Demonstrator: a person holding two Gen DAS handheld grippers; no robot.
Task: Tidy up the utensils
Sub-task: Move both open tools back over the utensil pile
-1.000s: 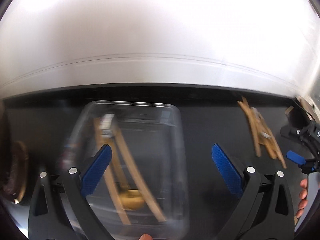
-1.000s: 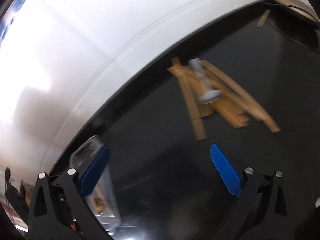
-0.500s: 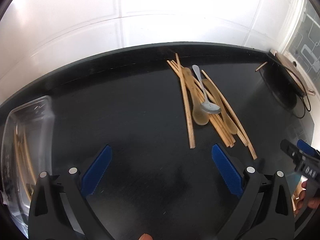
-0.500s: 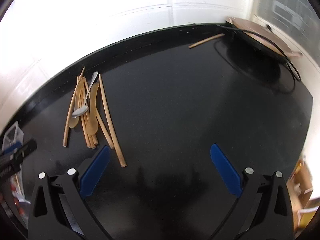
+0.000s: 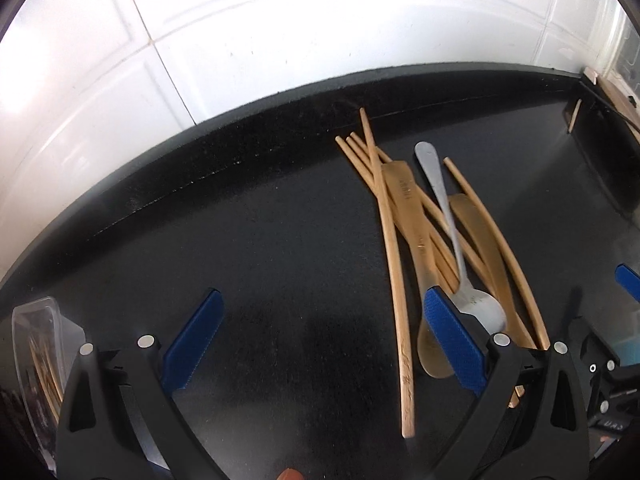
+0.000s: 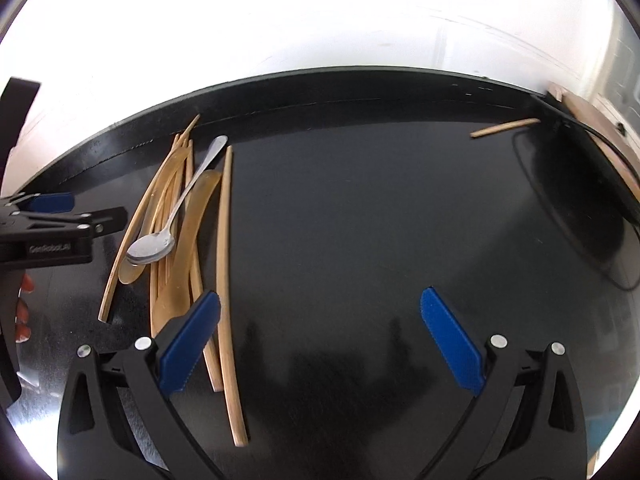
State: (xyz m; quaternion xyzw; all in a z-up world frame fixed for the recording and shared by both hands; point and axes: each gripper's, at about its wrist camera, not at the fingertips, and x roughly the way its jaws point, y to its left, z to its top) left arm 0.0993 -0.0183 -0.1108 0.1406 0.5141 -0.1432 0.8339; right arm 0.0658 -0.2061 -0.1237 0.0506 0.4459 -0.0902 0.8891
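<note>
With both sets of jaws spread and empty, the left gripper [image 5: 320, 344] and right gripper [image 6: 320, 340] flank the loose pile of wooden chopsticks [image 5: 394, 264], topped by a steel spoon [image 5: 460, 240], on the black bench [image 5: 260, 240], seemingly choosing a piece.

Both views are sharp, fisheye-bent at the edges, with the white wall [image 5: 280, 40] overexposed above.

White tiled wall [image 5: 280, 32] w/ black counter [image 5: 280, 248]

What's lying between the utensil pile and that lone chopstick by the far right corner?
Nothing: in the right wrist view, only bare black countertop separates the utensil pile from the lone chopstick.
</note>
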